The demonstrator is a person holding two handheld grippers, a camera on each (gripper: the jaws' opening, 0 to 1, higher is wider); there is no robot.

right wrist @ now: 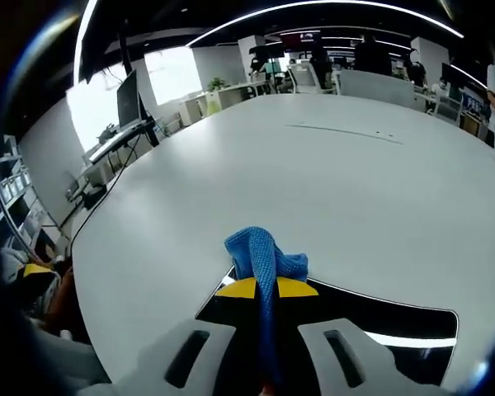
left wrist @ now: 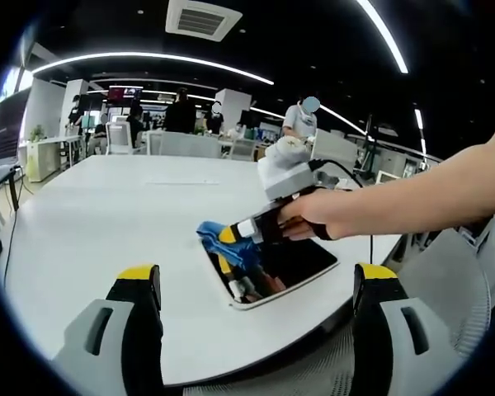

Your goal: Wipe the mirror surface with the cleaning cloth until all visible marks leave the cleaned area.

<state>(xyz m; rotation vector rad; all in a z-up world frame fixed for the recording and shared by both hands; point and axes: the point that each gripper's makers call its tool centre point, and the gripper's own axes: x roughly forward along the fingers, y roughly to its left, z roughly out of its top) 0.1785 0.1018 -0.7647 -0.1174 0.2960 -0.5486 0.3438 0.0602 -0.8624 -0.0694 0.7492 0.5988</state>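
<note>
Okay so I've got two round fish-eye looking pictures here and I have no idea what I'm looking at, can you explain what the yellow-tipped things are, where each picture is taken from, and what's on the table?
A person is holding a hand-held two-jaw gripper in each hand, and each gripper carries its own camera looking along its jaws.

In the left gripper view, the two yellow-tipped prongs at the bottom are the left gripper, open and holding nothing. Beyond it you see the person's hand working the right gripper.

The right gripper view looks along the right gripper itself. Its yellow-tipped jaws are shut on a blue cleaning cloth, at the near edge of a flat mirror.

The mirror lies on a large white table, near its edge. The room behind is an open office.
</note>
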